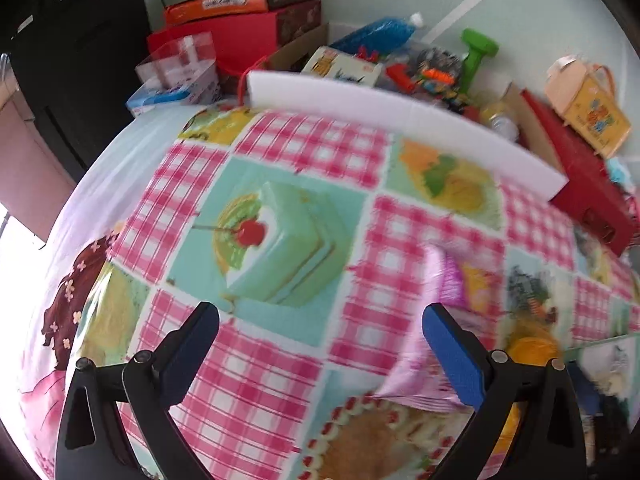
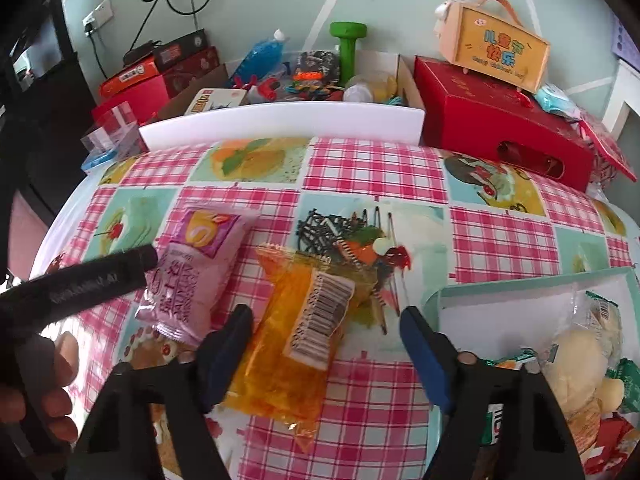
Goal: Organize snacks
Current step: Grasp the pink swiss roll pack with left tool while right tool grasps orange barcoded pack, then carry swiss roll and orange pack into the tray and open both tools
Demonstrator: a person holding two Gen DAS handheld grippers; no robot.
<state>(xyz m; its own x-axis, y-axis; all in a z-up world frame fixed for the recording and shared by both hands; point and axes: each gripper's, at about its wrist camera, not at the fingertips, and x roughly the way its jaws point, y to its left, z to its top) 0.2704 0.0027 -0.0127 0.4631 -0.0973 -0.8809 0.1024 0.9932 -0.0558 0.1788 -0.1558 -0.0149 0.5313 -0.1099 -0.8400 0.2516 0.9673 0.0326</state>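
An orange clear packet (image 2: 300,340) with a barcode label lies on the checked tablecloth (image 2: 372,168) between the fingers of my right gripper (image 2: 326,336). The jaws stand open; the left finger overlaps the packet's edge and the right finger is apart from it. A pink snack packet (image 2: 200,268) lies just left of it. In the left wrist view my left gripper (image 1: 322,336) is open and empty, with the blurred pink packet (image 1: 434,276) beside its right finger and the orange packet (image 1: 532,348) further right. A pale green tray (image 2: 520,278) at the right holds wrapped snacks.
A hand (image 2: 56,384) holds the left gripper's black body (image 2: 92,280) at the left. A white foam strip (image 2: 280,120) borders the table's back, with a cardboard box of toys, a green dumbbell (image 2: 347,48), a red box (image 2: 500,128) and a yellow carry box (image 2: 500,52) behind it.
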